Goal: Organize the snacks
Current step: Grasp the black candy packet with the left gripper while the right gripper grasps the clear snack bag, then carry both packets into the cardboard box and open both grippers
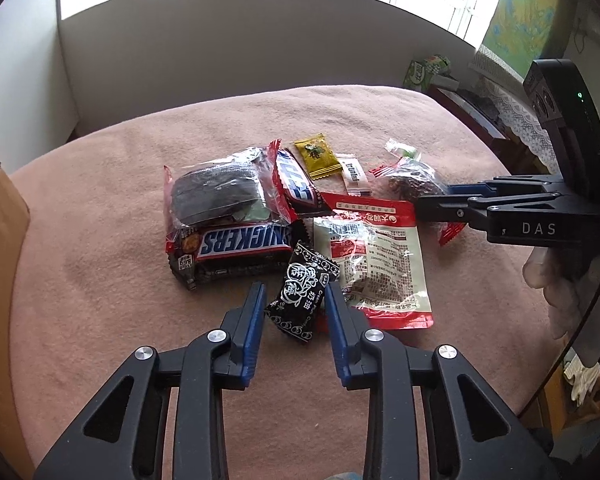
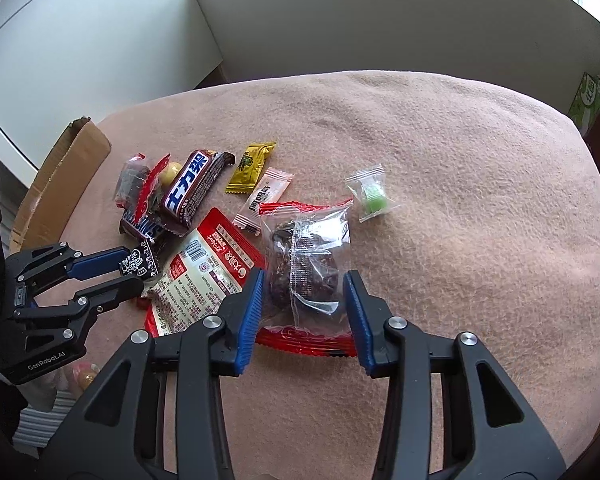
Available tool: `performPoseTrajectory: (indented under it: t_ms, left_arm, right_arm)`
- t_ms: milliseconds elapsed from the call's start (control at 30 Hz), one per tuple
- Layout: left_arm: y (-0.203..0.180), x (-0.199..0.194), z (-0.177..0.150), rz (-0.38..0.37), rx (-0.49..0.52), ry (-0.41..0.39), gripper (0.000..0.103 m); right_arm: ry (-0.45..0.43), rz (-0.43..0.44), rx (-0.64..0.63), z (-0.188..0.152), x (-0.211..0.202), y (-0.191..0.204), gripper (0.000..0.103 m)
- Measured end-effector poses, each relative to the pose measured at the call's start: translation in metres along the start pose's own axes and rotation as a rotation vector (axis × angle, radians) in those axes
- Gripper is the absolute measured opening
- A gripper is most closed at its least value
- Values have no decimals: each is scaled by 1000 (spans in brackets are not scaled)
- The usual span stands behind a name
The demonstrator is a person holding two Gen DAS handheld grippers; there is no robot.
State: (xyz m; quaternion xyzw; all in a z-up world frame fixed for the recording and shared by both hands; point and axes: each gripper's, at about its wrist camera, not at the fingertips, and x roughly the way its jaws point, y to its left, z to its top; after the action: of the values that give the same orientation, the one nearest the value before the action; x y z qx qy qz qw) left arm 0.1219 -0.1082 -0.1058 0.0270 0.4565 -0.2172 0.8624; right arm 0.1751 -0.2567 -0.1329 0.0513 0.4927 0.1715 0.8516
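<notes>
A pile of snacks lies on a pink blanket [image 1: 100, 280]. My left gripper [image 1: 294, 292] is closed around a small black candy with white print [image 1: 300, 292], its blue pads touching both sides. My right gripper [image 2: 304, 280] is closed on a clear packet with a dark snack inside [image 2: 304, 256], which has red ends; the right gripper [image 1: 432, 200] reaches in from the right in the left wrist view. Between the two lies a red and white pouch [image 1: 376, 256]. Snickers bars [image 1: 240, 244] and a dark sealed snack [image 1: 216, 196] are stacked at the left.
A yellow sachet [image 2: 250, 168], a pale pink stick sachet [image 2: 264, 196] and a green candy in clear wrap [image 2: 370, 196] lie behind the pile. A cardboard box [image 2: 56, 184] stands at the blanket's left edge. A white wall is behind.
</notes>
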Motion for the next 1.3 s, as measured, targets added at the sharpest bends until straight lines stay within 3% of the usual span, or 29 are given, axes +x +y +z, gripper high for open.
performPoseTrajectory:
  t_ms: [333, 500, 867, 1300]
  left_arm:
    - [13, -17, -12, -41, -95, -39, 28]
    - [18, -33, -14, -42, -130, -74, 28]
    - [57, -91, -26, 43, -225, -190, 28]
    - [123, -160, -66, 209, -378, -311, 28]
  right_arm:
    - [-55, 44, 59, -18, -25, -3, 40]
    - [-93, 76, 43, -12, -41, 17, 40]
    - [-162, 163, -115, 12, -68, 107, 40]
    - [-132, 285, -271, 42, -44, 222, 40]
